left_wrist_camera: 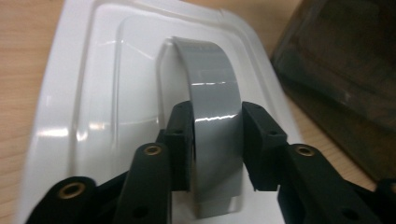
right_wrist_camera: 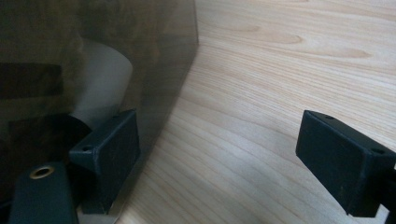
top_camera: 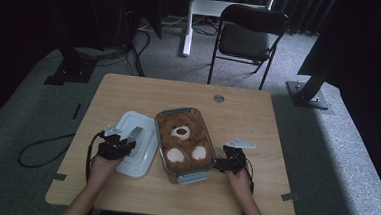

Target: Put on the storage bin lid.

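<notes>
The room is dark, with black curtains at the back, a grey carpet, a black folding chair [top_camera: 249, 37] beyond the far edge, and in the middle a light wooden table [top_camera: 129, 91] where I work. From the high view I see the whole arrangement: a clear container [top_camera: 185, 143] stands near the middle of the table, and a brown teddy bear [top_camera: 183, 141] lies inside it on its back, its head toward the far end and its pale feet toward me. Just beside the container, on its left, the white lid [top_camera: 137, 142] lies flat on the table. My left gripper [top_camera: 126, 144] rests over this lid, and my right gripper [top_camera: 221, 164] is at the container's right side, near the corner closest to me. The left gripper view gives what the high view cannot: my left jaws are pressed on both sides of the grey arched handle [left_wrist_camera: 215, 116] that rises from the middle of the lid, so the pads pinch it, and the dark wall of the container passes at the right edge. The right gripper view shows my right jaws spread wide over bare wood, holding nothing; one jaw is just beside the tinted container wall, and I cannot tell if it touches. Through that wall I see brown fur and a pale patch of the bear.
</notes>
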A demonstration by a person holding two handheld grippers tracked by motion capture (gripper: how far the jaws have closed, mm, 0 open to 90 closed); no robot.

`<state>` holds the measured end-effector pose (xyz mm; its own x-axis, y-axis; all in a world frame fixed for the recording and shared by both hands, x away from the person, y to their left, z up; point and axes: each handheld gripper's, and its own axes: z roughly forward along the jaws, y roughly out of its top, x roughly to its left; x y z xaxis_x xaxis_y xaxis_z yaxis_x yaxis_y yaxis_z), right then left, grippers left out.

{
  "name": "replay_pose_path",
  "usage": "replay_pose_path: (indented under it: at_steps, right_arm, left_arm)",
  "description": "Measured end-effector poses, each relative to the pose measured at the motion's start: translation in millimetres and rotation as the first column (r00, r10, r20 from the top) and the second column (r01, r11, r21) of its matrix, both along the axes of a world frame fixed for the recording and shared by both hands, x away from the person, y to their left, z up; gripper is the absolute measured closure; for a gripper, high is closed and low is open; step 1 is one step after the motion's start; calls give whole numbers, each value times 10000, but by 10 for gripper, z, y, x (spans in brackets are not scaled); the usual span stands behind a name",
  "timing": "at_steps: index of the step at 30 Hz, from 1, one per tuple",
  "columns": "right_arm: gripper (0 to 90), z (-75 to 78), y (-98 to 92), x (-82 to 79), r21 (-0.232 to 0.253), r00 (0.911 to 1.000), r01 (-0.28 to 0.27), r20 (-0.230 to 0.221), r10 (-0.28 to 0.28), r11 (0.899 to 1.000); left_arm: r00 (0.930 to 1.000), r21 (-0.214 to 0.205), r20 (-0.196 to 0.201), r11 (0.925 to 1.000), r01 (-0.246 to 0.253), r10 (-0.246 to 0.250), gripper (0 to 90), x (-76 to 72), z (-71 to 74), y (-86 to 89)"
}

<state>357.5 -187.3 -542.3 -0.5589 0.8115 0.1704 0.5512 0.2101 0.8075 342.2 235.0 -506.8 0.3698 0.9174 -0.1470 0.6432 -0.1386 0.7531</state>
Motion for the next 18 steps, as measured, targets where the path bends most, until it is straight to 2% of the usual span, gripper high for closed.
replay_pose_path:
  at_steps: [4, 11, 13, 15, 16, 18]
  right_arm:
    - [129, -4, 19, -22, 93, 9997, -183, 139, 181, 9998]
    - [129, -14, 111, -52, 372, 9962, -840, -204, 848, 9958]
    - [129, -13, 157, -67, 382, 9946, -999, -247, 1009, 9943]
    - [129, -7, 209, -86, 344, 9930, -1153, -210, 1161, 9927]
    - [129, -4, 228, -93, 340, 9925, -1200, -205, 1208, 9922]
    - [129, -6, 282, -114, 336, 9906, -1351, -167, 1358, 9903]
  left_arm:
    - [9996, -156, 258, 9998, -118, 122, 683, -50, 118, 100]
    - [9950, -556, 946, 9981, -262, 314, 685, -169, 399, 255]
    - [9913, -702, 1250, 9970, -320, 406, 685, -210, 507, 304]
    - [9848, -694, 1644, 9965, -458, 567, 684, -256, 624, 345]
    - [9798, -805, 1881, 9953, -538, 682, 684, -284, 694, 375]
    - [9743, -994, 2129, 9936, -528, 730, 685, -327, 801, 418]
